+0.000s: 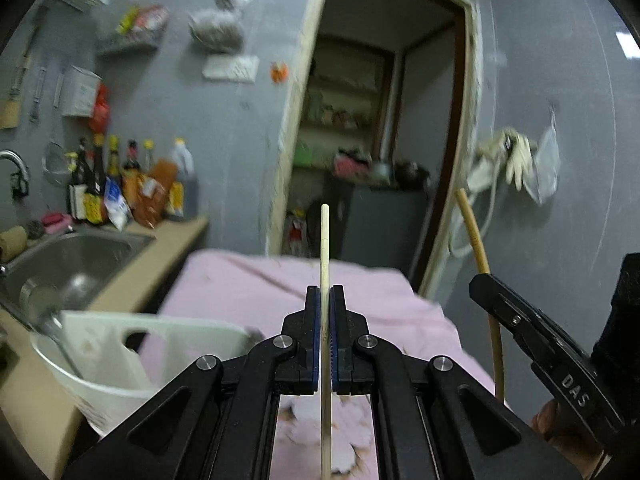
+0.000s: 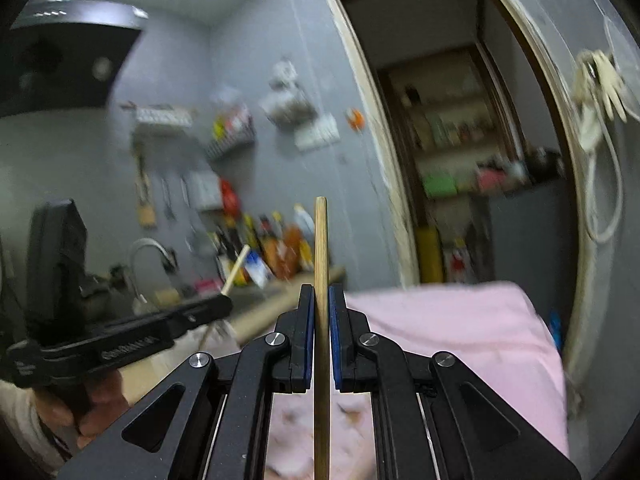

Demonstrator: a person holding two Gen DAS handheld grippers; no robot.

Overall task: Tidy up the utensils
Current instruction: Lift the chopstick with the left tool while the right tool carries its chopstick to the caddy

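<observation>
My left gripper [image 1: 325, 294] is shut on a pale chopstick [image 1: 325, 248] that stands upright between the pads, its tip above the pink cloth [image 1: 248, 292]. At the right of the left wrist view my right gripper [image 1: 480, 280] holds a darker tan chopstick [image 1: 474, 232]. In the right wrist view my right gripper [image 2: 319, 294] is shut on that tan chopstick [image 2: 320, 240], which also stands upright. The left gripper [image 2: 224, 304] appears at the left there with the pale chopstick [image 2: 236, 272] sticking up from it. Both grippers are raised above the cloth.
A white tub [image 1: 100, 384] with a metal ladle [image 1: 44, 308] stands at the lower left beside a steel sink [image 1: 72, 256]. Sauce bottles [image 1: 120, 184] line the counter. A doorway [image 1: 380, 140] opens behind the pink cloth. A hand [image 2: 96, 404] holds the left gripper.
</observation>
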